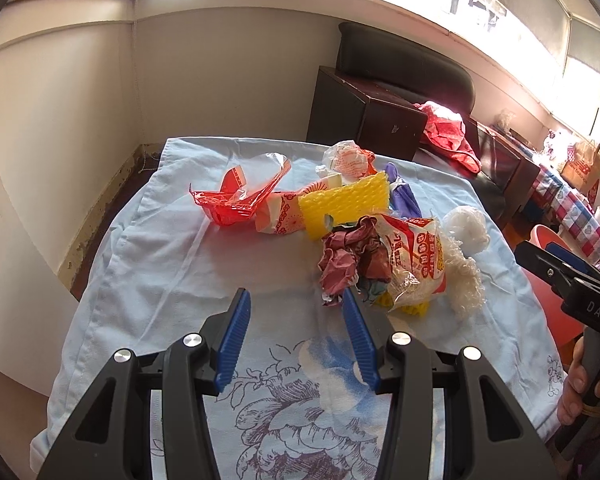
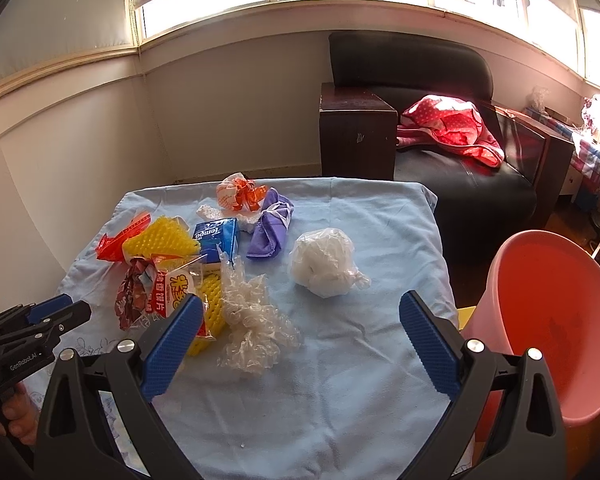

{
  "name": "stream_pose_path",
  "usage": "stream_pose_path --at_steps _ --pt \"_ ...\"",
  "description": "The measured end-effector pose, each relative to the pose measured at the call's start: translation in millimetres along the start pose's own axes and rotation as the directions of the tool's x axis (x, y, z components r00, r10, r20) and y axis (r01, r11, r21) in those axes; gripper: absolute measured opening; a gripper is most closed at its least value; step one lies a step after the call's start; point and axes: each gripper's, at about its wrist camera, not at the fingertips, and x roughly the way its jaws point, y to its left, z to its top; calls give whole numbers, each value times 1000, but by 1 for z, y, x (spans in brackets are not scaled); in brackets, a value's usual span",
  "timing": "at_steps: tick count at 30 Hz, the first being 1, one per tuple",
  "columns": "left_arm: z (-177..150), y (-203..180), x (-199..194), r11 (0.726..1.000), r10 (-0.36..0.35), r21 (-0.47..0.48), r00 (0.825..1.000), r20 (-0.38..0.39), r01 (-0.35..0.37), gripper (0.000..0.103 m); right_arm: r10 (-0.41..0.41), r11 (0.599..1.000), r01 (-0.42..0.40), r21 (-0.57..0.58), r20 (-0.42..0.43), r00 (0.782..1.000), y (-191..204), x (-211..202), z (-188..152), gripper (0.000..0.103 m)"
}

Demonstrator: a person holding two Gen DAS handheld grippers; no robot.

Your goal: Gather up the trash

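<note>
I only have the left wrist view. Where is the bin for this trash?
Observer: A pink bin stands off the table's right edge, beside the right gripper; it looks empty.
Operator: What's behind the yellow foam net?
Observer: A blue tissue pack, lying on the blue cloth right behind that net.
Operator: Is the right gripper holding anything?
Observer: No, its jaws are wide open with only cloth between them; the clear crinkled plastic lies just ahead of its left finger.
</note>
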Motion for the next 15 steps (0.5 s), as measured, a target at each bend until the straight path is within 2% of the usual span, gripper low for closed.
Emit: stream_pose_path --at_steps 4,7,15 --pt "0 5 -2 998 -54 -33 998 -9 54 47 17 1000 -17 1 -8 1000 0 5 -2 99" --pt "4 -3 3 996 -91 -22 996 -24 91 47 32 999 -31 8 -19 999 0 9 -2 97" --pt "15 -24 36 997 -71 35 994 -86 74 43 43 999 -43 3 -14 999 -9 14 6 94"
